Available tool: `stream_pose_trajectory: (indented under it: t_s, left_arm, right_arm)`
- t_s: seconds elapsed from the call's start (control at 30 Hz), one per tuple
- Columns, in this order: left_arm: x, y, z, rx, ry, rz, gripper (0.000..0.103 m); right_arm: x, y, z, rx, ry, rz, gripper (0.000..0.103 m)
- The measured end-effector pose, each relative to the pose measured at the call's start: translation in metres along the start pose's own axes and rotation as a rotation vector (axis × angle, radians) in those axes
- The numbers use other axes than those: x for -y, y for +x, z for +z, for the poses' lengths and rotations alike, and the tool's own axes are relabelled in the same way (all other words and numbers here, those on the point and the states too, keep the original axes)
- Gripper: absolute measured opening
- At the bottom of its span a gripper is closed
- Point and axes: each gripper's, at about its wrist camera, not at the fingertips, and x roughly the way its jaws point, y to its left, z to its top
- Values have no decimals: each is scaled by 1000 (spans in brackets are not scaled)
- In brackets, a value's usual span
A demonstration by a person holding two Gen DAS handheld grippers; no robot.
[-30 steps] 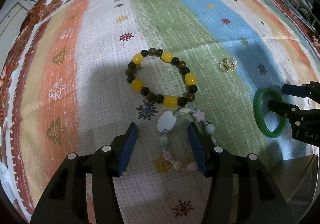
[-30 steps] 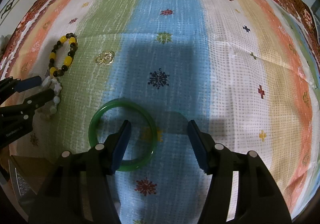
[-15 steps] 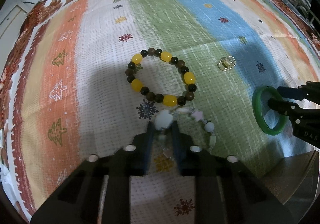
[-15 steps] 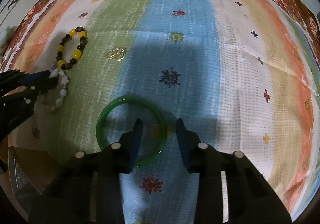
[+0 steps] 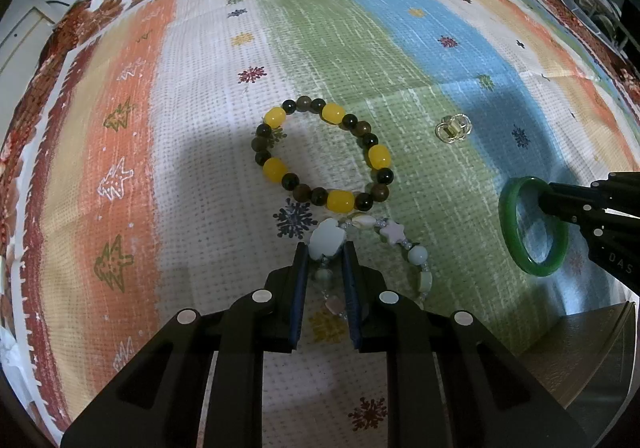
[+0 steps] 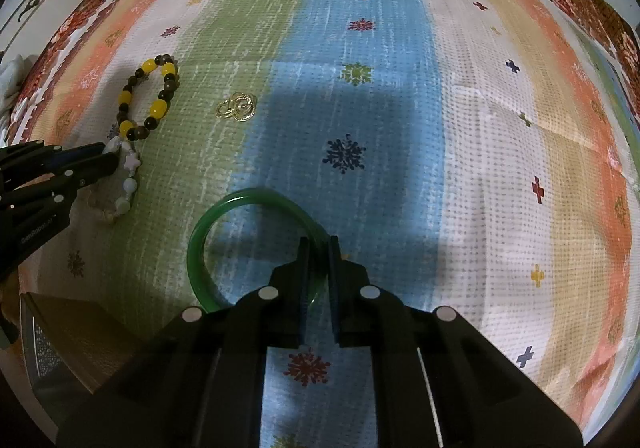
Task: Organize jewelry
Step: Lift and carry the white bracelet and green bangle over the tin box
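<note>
Both grippers just closed: left gripper now pinches pastel bracelet, right gripper pinches green bangle. Both secured, ready for lifting.

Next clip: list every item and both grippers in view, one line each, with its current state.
left gripper: just closed, fingers shut on the pastel charm bracelet.
right gripper: just closed, shut on the green bangle's rim.
pastel charm bracelet: lying on the cloth, pinched at its pale flat bead.
green bangle: flat on the cloth, gripped.
yellow-and-brown bead bracelet: lying free, untouched.
gold earrings: lying free.
striped cloth: spread flat.
</note>
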Motion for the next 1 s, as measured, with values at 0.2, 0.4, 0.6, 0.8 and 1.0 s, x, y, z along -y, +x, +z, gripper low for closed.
stream_pose_trajectory:
  t_s: [0.2,0.4,0.6,0.8,1.0]
  left_arm:
    - [0,-3,0,0,1,6,16]
    - [4,-13,0,23,6,-1,16]
    - [8,-25,1,46,5,-12,16]
    - [18,-41,2,83,15,-23,16]
    - [21,-52,2,110,7,-18,16]
  right_arm:
    - [-2,-1,1,2,-6,-4,9]
    - [-2,-5,2,6,-5,-8,9]
    - [-6,-18,2,41,-11,-19,9]
    - [-11,-33,3,86,-6,-13,9]
    - [-15,-45,2,111,-12,-6,10]
